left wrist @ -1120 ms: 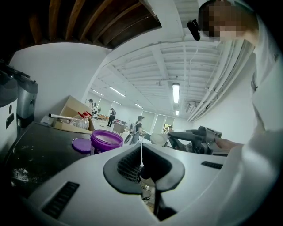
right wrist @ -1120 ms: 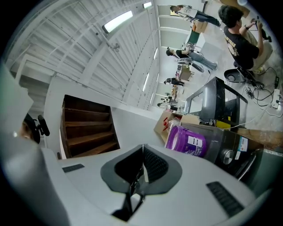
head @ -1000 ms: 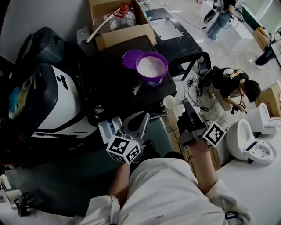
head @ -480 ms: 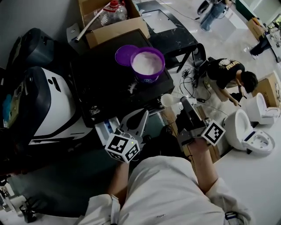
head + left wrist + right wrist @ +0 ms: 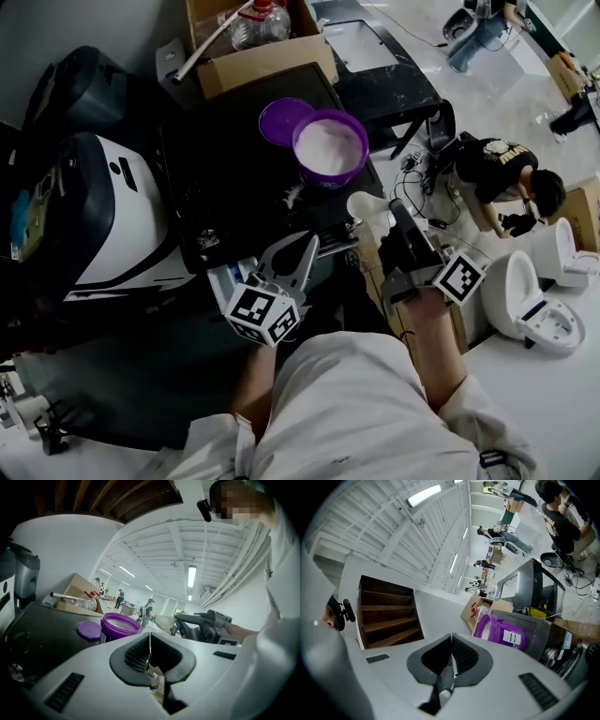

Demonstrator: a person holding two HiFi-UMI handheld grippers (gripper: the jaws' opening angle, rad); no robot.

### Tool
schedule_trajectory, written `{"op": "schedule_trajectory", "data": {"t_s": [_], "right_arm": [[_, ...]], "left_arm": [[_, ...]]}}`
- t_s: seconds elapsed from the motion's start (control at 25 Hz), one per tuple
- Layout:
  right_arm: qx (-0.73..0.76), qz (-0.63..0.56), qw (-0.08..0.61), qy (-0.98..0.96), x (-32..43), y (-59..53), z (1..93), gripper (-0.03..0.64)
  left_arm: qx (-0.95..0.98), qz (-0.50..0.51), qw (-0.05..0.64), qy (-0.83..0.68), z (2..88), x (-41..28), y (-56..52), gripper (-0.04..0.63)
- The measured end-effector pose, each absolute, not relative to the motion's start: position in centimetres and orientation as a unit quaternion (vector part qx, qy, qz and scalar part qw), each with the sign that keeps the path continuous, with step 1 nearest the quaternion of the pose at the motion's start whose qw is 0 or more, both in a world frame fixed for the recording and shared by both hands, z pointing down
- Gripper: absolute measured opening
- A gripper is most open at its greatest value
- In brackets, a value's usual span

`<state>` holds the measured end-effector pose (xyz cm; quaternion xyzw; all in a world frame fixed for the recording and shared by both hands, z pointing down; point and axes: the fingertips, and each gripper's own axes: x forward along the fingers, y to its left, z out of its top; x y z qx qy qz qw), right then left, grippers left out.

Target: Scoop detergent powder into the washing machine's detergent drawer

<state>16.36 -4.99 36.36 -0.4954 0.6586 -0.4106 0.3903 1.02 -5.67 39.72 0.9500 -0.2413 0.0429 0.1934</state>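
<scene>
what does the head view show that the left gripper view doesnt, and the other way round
Only the head view: the washing machine's open white detergent drawer beside the left gripper, and white toilets.
Only the left gripper view: the white ceiling with strip lights, and its own jaws together on nothing.
Both: the round purple tub of white powder, its flat purple lid, and the right gripper holding a white plastic scoop.
</scene>
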Motion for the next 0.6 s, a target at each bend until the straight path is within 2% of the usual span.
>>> {"op": "schedule_trajectory", "data": {"t_s": [0.32,0.6], "right_arm": [[-0.485,-0.404,0.359,0.688,18.0,-11.2,35.9,0.009],[-0.499,-0.38,0.278,0.728,19.0,-15.9,36.3,0.009]], "left_arm": [[0.943,0.043,0.184,-0.275,38.6,2.1,-9.5,0.021],[0.933,0.04,0.185,-0.307,38.5,3.1,-12.4,0.021]]}}
